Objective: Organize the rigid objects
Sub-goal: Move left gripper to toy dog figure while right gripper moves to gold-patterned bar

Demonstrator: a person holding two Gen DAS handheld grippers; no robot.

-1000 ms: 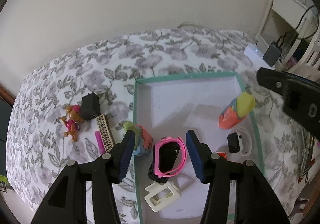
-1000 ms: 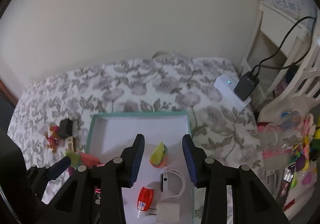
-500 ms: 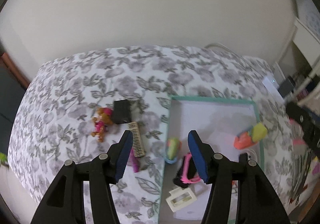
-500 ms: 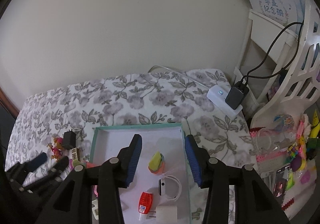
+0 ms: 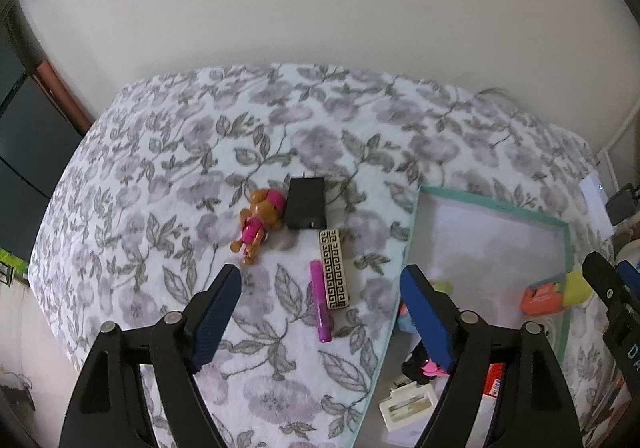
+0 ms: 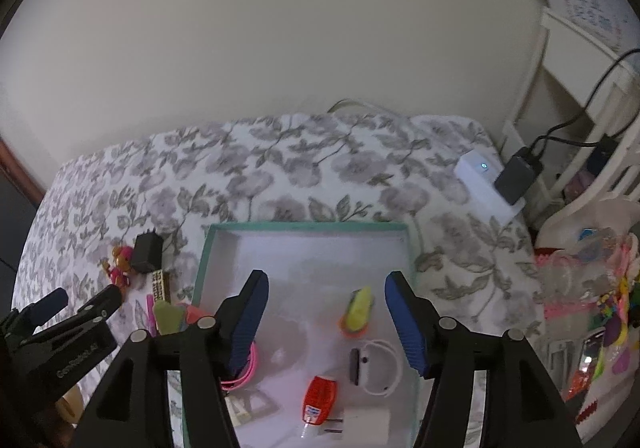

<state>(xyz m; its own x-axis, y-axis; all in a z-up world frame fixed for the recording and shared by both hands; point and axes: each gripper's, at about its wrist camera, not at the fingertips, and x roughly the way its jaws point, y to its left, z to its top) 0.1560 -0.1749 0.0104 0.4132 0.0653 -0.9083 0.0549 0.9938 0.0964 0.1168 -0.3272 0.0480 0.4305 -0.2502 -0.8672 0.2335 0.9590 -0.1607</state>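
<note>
bedcover [image 5: 168, 176]: soft matt cloth, floral print
box [image 6: 304, 227]: card w/ matt teal rim, smooth pale inside
charger [image 5: 306, 203]: matt black plastic
toy dog [image 5: 258, 223]: glossy plastic
gripper pads [image 5: 218, 314]: ribbed blue rubber-like
watch [image 6: 374, 366]: smooth white plastic strap

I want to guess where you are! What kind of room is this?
Probably a bedroom, maybe a child's. There's a bed with a flowery cover against the wall, a small toy dog lying on it, and a white shelf beside it with colourful trinkets piled nearby.
</note>
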